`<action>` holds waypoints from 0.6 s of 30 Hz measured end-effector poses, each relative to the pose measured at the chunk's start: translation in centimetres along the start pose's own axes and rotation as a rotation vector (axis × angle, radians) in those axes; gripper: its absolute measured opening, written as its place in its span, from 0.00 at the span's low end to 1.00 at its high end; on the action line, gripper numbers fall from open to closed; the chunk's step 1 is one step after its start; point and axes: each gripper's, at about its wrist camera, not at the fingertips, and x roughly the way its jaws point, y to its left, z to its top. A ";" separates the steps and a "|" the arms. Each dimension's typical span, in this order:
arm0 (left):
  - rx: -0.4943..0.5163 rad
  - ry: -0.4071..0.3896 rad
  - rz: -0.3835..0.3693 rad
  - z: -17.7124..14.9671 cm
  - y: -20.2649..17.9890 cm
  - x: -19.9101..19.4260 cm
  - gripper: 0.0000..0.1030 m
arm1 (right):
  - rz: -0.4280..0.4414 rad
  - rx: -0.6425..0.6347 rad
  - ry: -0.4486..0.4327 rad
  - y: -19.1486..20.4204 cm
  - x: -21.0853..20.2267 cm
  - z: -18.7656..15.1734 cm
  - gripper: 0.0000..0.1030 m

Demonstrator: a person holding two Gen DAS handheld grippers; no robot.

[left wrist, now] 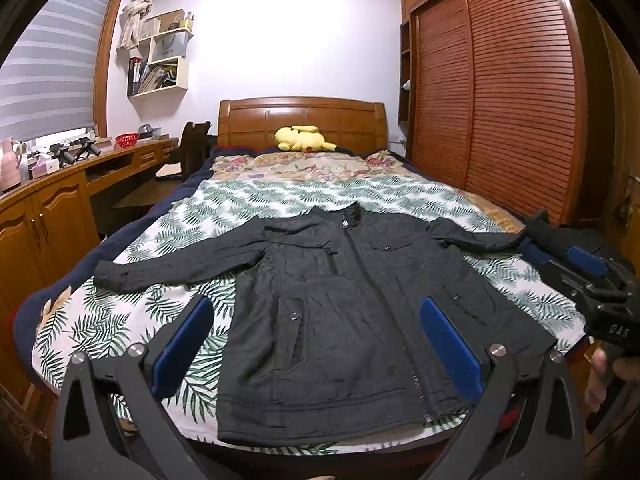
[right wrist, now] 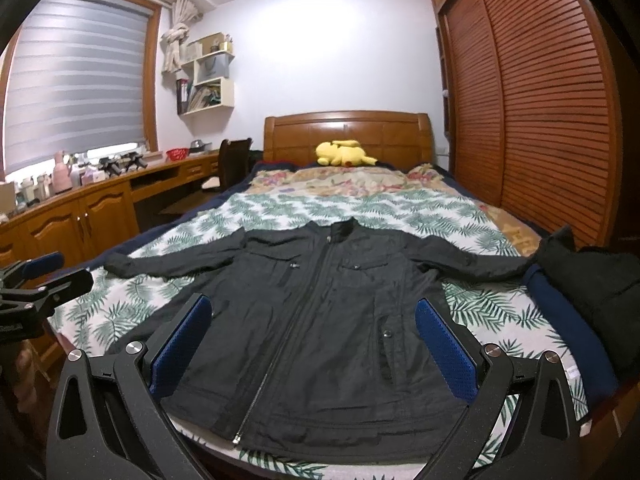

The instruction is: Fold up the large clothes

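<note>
A black zip jacket (left wrist: 340, 320) lies flat and face up on the bed, sleeves spread to both sides, collar toward the headboard, hem at the near edge. It also shows in the right wrist view (right wrist: 320, 320). My left gripper (left wrist: 320, 340) is open and empty, hovering above the jacket's hem. My right gripper (right wrist: 312, 340) is open and empty too, above the hem. The right gripper shows at the right edge of the left wrist view (left wrist: 580, 268). The left gripper shows at the left edge of the right wrist view (right wrist: 36, 276).
The bed has a leaf-print sheet (left wrist: 180, 240) and a wooden headboard (left wrist: 304, 120) with a yellow plush toy (left wrist: 304, 138). Dark clothes (right wrist: 580, 300) are piled at the bed's right edge. A wooden desk (left wrist: 60, 184) runs along the left, a slatted wardrobe (left wrist: 500, 100) along the right.
</note>
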 end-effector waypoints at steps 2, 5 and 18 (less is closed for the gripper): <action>-0.009 0.022 0.007 -0.3 0.6 0.8 1.00 | 0.007 0.003 0.009 0.0 0.8 -0.1 1.00; -0.027 0.047 0.015 -0.9 1.7 2.0 1.00 | 0.023 0.006 0.033 0.2 2.3 -0.7 1.00; -0.087 0.085 0.074 -2.1 7.3 4.2 1.00 | 0.090 -0.008 0.083 0.8 8.0 -2.0 1.00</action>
